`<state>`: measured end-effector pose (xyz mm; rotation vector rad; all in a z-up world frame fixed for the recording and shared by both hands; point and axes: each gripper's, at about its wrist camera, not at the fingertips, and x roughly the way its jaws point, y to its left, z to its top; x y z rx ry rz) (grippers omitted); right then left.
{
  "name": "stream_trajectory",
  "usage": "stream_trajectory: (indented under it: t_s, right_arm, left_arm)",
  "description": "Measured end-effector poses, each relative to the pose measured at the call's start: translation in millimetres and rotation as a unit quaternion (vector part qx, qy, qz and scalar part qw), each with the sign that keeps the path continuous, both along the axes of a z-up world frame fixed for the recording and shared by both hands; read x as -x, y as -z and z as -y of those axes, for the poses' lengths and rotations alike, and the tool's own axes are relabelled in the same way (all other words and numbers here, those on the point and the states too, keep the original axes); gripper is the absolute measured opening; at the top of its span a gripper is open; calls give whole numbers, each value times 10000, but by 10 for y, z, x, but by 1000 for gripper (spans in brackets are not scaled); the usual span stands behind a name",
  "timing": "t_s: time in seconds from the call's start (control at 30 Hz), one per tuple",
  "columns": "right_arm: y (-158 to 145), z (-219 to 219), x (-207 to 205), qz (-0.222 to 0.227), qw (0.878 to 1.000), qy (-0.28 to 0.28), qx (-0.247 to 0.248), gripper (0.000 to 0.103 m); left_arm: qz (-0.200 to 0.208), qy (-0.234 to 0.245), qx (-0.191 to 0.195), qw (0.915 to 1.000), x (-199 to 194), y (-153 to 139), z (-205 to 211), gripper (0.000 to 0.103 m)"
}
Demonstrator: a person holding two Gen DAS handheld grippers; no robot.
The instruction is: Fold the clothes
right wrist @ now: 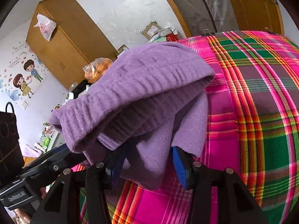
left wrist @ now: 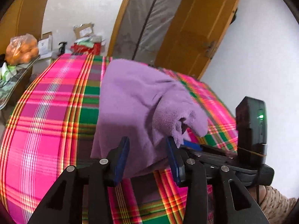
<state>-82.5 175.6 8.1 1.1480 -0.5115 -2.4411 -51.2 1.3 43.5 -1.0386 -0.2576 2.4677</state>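
Folding the purple garment [left wrist: 134,100] is in hand: it lies bunched on the plaid cloth [left wrist: 48,112] that covers the surface, and its ribbed hem [right wrist: 130,93] is lifted and doubled over near us. The jaws of our left gripper [left wrist: 147,158] stand fairly wide, and the fabric's near edge hangs between them, but we see no pinch. The jaws of our right gripper [right wrist: 147,166] also stand apart, with a flap of fleece draped between the blue pads [right wrist: 179,166]; whether the hidden pad presses on it we cannot tell. We judge the risk to be this: the layers are loose and thick, so if we close on one layer only, the fold may slide open or go crooked when we pull. The two grippers are also very near each other and could knock together. The plaid cloth could be caught with the garment. For writing, the box [right wrist: 151,30] behind carries a label too small to read, and the wall sticker [right wrist: 24,78] has tiny script we cannot make out
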Motion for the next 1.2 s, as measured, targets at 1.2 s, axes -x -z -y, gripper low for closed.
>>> stream_trajectory:
  t_s: [1.2]
  right_arm:
    - [-769, -86, -883, -763, 9962, -14, -426, 10]
  left_arm:
    - [-271, -762, -344, 9961, -264, -416, 306, 7]
